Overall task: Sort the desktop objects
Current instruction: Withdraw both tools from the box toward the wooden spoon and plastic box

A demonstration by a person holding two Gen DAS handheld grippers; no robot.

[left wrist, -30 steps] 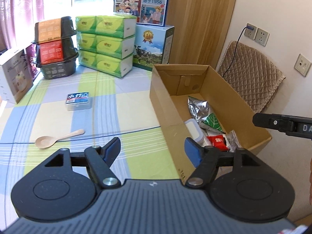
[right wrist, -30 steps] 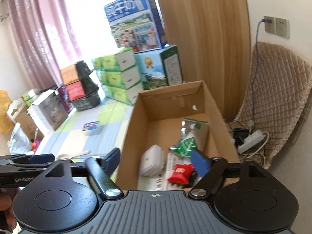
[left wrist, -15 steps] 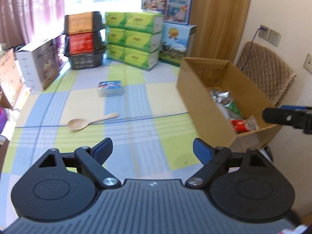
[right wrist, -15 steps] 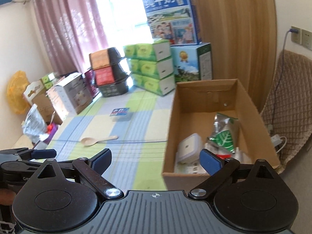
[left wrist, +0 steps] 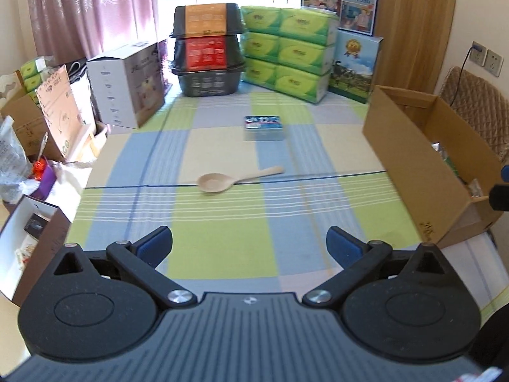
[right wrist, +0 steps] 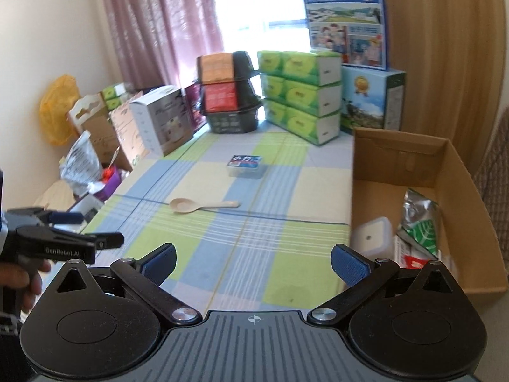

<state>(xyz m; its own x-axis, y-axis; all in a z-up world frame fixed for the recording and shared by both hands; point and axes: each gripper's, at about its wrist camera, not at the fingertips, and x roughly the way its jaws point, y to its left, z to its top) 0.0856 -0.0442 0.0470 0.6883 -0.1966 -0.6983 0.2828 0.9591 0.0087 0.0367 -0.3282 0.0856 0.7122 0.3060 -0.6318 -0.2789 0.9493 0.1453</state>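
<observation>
Spoon [left wrist: 237, 180] near blue-lidded box [left wrist: 263, 127]

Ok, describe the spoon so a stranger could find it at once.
Start at the open cardboard box on the right edge of the checked tablecloth. On the bare cloth to its left lie two loose things. The spoon is the nearer one: pale beige, flat, bowl to the left, unlike the blue-labelled clear box behind it.

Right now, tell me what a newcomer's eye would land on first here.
The wooden spoon lies alone mid-table on the checked cloth, with the small blue-labelled box just beyond it. At the right edge stands the open cardboard box, holding packets and a white container. Both the left gripper and the right gripper are open and empty.
</observation>
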